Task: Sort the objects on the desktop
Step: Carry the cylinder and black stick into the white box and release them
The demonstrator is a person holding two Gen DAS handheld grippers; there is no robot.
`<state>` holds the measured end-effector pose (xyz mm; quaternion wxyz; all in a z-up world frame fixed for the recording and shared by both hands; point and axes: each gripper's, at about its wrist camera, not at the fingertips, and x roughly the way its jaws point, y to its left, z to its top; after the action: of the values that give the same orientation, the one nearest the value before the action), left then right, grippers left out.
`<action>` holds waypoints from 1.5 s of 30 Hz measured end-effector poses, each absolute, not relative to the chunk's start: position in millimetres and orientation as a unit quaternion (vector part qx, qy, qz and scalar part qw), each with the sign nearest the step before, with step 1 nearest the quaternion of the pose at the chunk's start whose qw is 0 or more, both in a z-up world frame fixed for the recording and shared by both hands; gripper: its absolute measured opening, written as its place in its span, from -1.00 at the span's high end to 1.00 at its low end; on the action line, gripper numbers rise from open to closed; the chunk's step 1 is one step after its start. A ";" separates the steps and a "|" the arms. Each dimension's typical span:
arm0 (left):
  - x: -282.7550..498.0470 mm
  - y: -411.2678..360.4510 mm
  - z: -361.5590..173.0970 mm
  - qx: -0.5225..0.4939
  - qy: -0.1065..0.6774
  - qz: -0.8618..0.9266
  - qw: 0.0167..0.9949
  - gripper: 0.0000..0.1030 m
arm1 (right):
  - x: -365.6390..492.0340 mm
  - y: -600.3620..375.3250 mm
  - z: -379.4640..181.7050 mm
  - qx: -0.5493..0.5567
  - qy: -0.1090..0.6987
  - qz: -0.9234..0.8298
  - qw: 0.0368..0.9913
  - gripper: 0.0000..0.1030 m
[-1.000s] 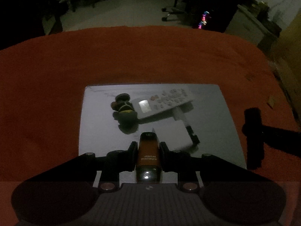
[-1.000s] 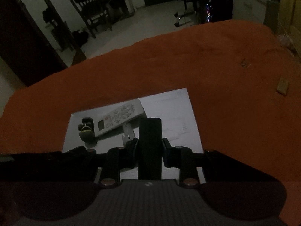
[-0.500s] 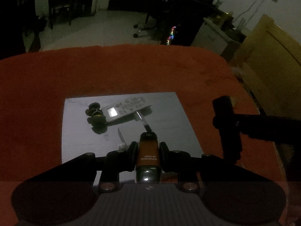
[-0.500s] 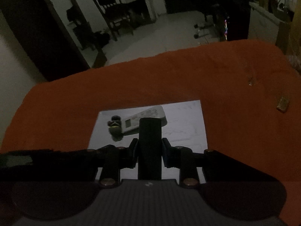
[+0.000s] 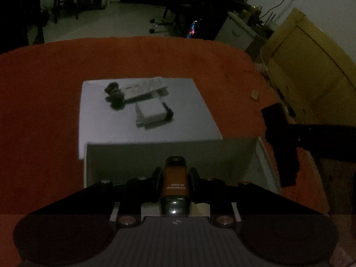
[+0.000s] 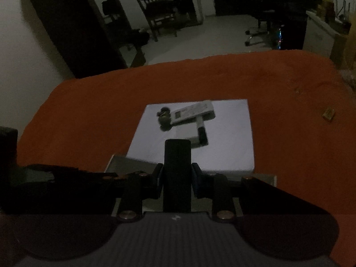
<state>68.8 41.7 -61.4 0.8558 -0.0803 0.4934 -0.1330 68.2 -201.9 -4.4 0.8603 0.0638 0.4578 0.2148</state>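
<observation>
My left gripper (image 5: 175,174) is shut on an orange lighter (image 5: 175,178) with white print, held above an open grey box (image 5: 124,155). My right gripper (image 6: 177,173) is shut on a black block (image 6: 177,162) over the same box (image 6: 124,164); this gripper also shows at the right of the left wrist view (image 5: 281,133). Beyond the box lies a white sheet (image 5: 195,111) with a white remote (image 6: 193,112), a small dark figurine (image 5: 114,95), a white pad (image 5: 151,111) and a marker pen (image 6: 201,131).
The table wears an orange-red cloth (image 5: 44,89). A small tan piece (image 6: 328,114) lies on the cloth to the right. A yellow wooden board (image 5: 311,55) stands off the table's right side. Chairs and dark furniture stand on the floor beyond.
Both grippers have pulled back and up from the sheet with their objects. The grey box has come into view under them, and the sheet's objects look farther off.
</observation>
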 end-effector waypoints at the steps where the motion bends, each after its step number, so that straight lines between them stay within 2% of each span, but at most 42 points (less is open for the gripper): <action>1: 63.7 44.1 -61.3 -0.080 0.492 -0.132 0.857 0.60 | 63.5 -201.3 -4.8 0.066 0.458 0.218 0.859 0.46; 10: 39.3 62.7 -93.4 -0.116 0.520 -0.127 0.837 0.60 | 43.7 -194.9 -40.8 0.067 0.478 0.232 0.844 0.46; 26: 45.8 41.1 -168.8 -0.073 0.568 -0.105 0.813 0.60 | 56.1 -174.5 -155.9 0.045 0.549 0.248 0.797 0.46; 45: 63.1 17.8 -195.7 -0.018 0.603 -0.063 0.795 0.60 | 65.6 -175.5 -206.5 0.045 0.601 0.235 0.763 0.46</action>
<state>63.1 17.8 -195.7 0.7954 -0.0177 0.6025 -0.0635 65.6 -175.5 -206.5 0.7627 0.0453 0.6010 0.2346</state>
